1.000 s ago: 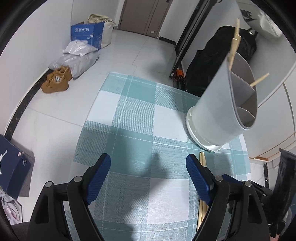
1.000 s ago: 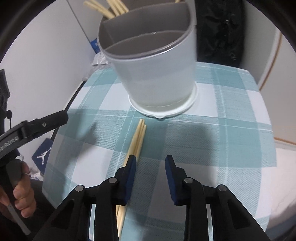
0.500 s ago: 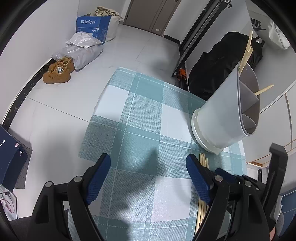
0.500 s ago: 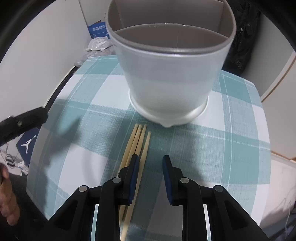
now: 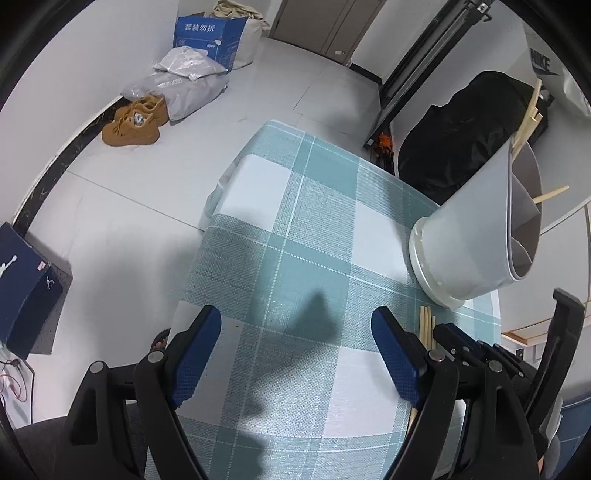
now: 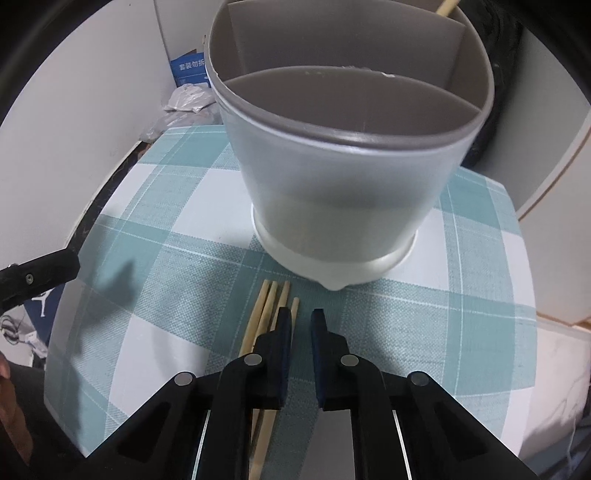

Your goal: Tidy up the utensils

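A grey divided utensil holder [image 6: 340, 166] stands on the teal checked tablecloth [image 6: 480, 258]; a few chopsticks [image 5: 528, 110] stick out of its far compartment. Several loose wooden chopsticks [image 6: 264, 310] lie on the cloth just in front of the holder. My right gripper [image 6: 301, 314] points down over them, its jaws closing to a narrow gap. The rightmost chopstick [image 6: 294, 302] runs in along the left pad's inner edge, and cloth still shows in the gap. My left gripper [image 5: 295, 314] hangs open over bare cloth, left of the holder [image 5: 469, 236], with nothing between its fingers.
The table's edges fall away to a white tiled floor. On it are brown shoes [image 5: 133, 123], grey bags [image 5: 181, 88] and blue boxes [image 5: 210, 33]. A black bag [image 5: 458, 147] sits behind the table. A hand [image 6: 7, 398] shows at the lower left.
My right gripper has slid right across the chopsticks and its jaws have drawn much closer together. My left gripper has drifted slightly and stays wide open.
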Motion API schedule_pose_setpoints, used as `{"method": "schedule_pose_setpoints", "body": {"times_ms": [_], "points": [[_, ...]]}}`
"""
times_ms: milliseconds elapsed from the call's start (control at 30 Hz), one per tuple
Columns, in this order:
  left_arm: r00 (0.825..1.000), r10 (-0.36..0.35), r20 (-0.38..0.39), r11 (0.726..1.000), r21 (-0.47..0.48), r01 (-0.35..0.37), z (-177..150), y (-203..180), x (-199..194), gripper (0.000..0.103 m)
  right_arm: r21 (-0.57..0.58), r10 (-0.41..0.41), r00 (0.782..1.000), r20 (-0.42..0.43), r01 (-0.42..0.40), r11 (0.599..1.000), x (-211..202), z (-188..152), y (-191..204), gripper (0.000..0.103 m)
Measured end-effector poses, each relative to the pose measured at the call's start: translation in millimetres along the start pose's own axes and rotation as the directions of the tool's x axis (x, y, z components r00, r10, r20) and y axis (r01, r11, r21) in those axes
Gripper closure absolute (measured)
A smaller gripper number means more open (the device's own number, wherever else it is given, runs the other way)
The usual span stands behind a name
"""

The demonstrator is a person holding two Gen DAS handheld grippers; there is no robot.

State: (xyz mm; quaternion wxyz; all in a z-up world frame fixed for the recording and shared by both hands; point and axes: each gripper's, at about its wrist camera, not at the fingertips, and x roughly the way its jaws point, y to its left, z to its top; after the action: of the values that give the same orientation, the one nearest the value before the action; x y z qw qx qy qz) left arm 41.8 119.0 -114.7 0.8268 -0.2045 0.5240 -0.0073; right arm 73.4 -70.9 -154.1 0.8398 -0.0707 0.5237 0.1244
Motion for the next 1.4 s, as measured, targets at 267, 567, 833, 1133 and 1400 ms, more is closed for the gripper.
{"method": "schedule_pose_setpoints", "body": {"times_ms": [267, 567, 833, 1133, 1400], "points": [[1.000, 0.015, 0.004, 1.000, 0.019, -0.015, 1, -3, -1, 0.023, -0.089, -0.027, 1.000, -0.008, 0.026, 0.996, -4, -1, 7, 0.092], [0.999, 0.036, -0.008, 0.999, 0.031, -0.035, -2, -6, 1, 0.023, -0.041, 0.046, 0.999, 0.016, -0.045, 0.998, -8, 1, -6, 0.100], [0.998, 0.012, -0.061, 0.986, 0.165, -0.001, -20, -43, 12, 0.023, 0.172, 0.200, 0.965, 0.171, -0.229, 0.958, -63, -17, -62, 0.100], [0.988, 0.090, -0.128, 0.947, 0.319, -0.045, -43, -83, 32, 0.023, 0.370, 0.290, 0.895, 0.339, -0.411, 0.833, -93, -35, -131, 0.100], [0.983, 0.166, -0.073, 0.919, 0.372, -0.127, -53, -88, 35, 0.022, 0.375, 0.264, 0.871, 0.414, -0.428, 0.822, -111, -40, -141, 0.100]]}}
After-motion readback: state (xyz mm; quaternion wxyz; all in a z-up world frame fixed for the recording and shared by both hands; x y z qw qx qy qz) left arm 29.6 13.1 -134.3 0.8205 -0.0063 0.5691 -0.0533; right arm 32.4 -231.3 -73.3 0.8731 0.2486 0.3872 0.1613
